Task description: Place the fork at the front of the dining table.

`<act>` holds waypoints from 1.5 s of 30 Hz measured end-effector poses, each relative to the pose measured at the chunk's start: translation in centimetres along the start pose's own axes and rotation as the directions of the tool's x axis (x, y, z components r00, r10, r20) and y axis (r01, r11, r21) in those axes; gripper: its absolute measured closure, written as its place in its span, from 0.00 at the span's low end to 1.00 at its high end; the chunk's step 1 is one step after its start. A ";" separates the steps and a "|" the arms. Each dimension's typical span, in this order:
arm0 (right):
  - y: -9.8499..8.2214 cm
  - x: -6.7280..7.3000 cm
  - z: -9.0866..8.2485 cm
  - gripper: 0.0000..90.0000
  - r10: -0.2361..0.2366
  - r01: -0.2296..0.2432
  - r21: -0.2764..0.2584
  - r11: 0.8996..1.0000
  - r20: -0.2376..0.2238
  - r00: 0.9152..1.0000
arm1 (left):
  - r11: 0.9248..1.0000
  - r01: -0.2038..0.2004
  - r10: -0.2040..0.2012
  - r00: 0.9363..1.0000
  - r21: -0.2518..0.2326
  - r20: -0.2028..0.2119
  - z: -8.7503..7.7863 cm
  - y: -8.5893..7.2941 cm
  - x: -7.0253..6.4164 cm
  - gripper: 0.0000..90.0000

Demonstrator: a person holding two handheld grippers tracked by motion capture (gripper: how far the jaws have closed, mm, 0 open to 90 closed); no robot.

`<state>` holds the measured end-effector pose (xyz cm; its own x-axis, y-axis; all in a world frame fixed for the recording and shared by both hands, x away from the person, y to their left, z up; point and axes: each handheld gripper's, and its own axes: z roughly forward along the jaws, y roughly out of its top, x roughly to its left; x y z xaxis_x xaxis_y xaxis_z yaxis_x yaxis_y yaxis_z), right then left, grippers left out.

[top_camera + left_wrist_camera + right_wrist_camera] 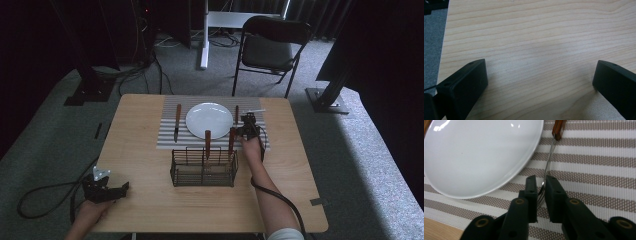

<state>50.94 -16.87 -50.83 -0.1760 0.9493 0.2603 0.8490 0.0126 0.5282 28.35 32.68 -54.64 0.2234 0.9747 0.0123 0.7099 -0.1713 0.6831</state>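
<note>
Pinching a fork (548, 167) near its tine end, the jaws of the right gripper (539, 185) stand nearly together, with the thin metal of the fork clamped between the two black pads. The fork lies flat on a striped placemat (599, 170), its steel shank running away from the jaws to a wooden handle at the top of the right gripper view. Just beside the fork, to the left in that view, sits a white plate (479, 157) whose rim overhangs the mat close to the jaws without touching them.

From above, the right gripper (248, 127) sits at the right side of the plate (209, 120), on the mat's (167, 137) right part, with the person's right forearm reaching up to it from the bottom edge. A knife (177, 122) with a wooden handle lies on the mat left of the plate. In front of the mat stands a black wire caddy (203, 167), with two wooden handles rising out of it.

Well apart from all this, the left gripper (102, 187) rests at the near left corner of the bench (145, 200). Its jaws stand wide apart in the left gripper view, with bare wood grain (541, 45) between them and nothing held.
</note>
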 end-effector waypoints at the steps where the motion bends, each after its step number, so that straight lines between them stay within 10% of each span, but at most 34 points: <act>1: -0.1 -0.1 0.0 0.91 0.011 -0.011 -0.005 1.000 -0.003 1.000 | 1.000 0.000 0.000 1.000 0.000 0.000 0.0 0.0 0.0 0.00; 20: -1.8 -3.3 -0.3 0.82 0.102 -0.103 -0.039 0.994 -0.020 0.995 | 1.000 0.000 0.000 1.000 0.000 0.000 0.0 0.0 0.0 0.00; 32: -3.0 -2.5 -0.6 0.81 0.061 -0.063 -0.040 0.997 -0.056 0.997 | 1.000 -0.001 0.001 1.000 0.000 0.000 0.0 0.0 0.0 0.00; 45: -3.8 -3.3 -1.7 0.20 -0.026 0.018 -0.112 0.994 -0.065 0.998 | 1.000 0.000 0.000 1.000 0.000 0.000 0.0 0.0 0.0 0.00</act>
<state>47.44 -20.55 -52.38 -0.2297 0.9264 0.2983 0.7844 -0.0052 0.6202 28.36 32.69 -54.64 0.2237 0.9746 0.0124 0.7100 -0.1717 0.6829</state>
